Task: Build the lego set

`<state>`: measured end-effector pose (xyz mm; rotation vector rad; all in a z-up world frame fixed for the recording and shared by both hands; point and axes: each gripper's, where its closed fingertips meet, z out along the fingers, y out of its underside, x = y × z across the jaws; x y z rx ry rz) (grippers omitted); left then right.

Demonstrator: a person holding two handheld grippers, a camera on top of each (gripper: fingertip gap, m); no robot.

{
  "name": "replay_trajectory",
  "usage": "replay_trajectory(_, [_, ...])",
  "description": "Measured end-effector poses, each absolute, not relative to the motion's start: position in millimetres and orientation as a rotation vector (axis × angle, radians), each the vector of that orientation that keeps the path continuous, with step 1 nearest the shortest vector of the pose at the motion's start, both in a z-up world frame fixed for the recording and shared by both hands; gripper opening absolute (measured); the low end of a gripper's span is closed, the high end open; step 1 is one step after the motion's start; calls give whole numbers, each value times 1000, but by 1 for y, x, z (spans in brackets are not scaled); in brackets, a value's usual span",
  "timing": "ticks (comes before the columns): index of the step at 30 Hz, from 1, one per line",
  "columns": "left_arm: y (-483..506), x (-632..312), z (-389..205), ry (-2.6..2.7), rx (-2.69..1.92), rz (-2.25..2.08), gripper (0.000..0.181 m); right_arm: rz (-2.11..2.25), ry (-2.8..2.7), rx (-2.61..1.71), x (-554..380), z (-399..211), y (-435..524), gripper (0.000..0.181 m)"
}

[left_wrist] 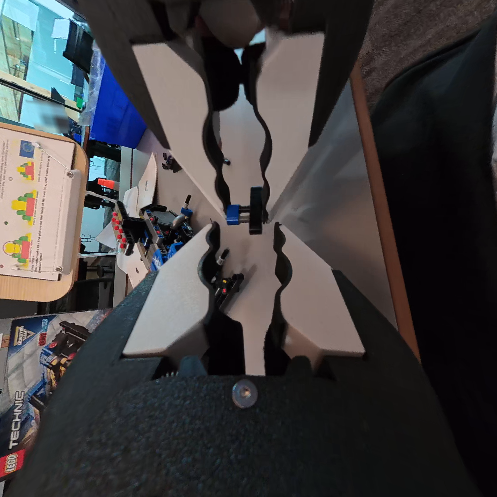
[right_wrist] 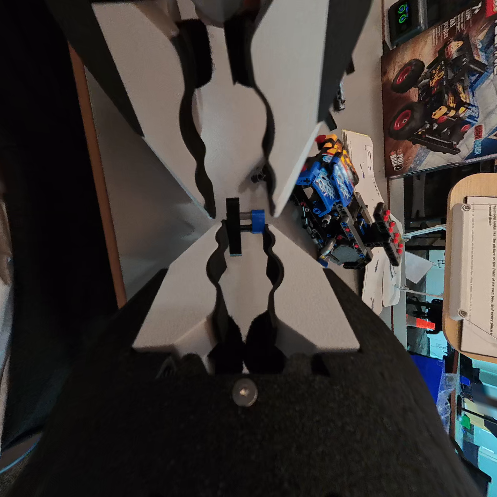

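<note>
A small sub-assembly, a black round-ended piece [right_wrist: 233, 228] joined by a grey pin and a black pin to a blue connector [right_wrist: 258, 218], is pinched between the fingertips of my right gripper [right_wrist: 244, 224]. It hangs above the white table. My left gripper [left_wrist: 244, 226] faces it tip to tip, with its jaws standing wider than the sub-assembly [left_wrist: 243, 213] and apart from it. The right gripper [left_wrist: 246, 215] comes in from the top of the left wrist view. The half-built blue and black truck chassis [right_wrist: 349, 223] lies on the table, and it also shows in the left wrist view [left_wrist: 150, 228].
A black beam with red and yellow pins [left_wrist: 228, 285] and a small pin [left_wrist: 223, 256] lie loose under my left gripper. The set's box [right_wrist: 441, 94] and a wooden stand with a printed sheet [right_wrist: 478, 269] are beyond the chassis. The table's wooden edge [left_wrist: 376, 188] is close. Only a small space, under 4 cm, lies between the two pairs of fingers.
</note>
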<state>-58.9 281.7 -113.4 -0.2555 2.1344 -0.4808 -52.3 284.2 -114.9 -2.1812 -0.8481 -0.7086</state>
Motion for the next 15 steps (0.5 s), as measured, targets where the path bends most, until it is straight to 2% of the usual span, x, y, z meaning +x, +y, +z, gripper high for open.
replay_trajectory(2, [280,-58,-110,2124,-266,-482,38,-729,-861,-2193,-52,-119,285,24])
replay_trajectory(6, [281,-59,-116,2132,-238,-424,27,-742,-856,-2190,-52,-118,286,24])
replay_trajectory(15, [282,-55,-116,2099,-209,-394,23,-788,-903,-2167,-52,-119,285,24])
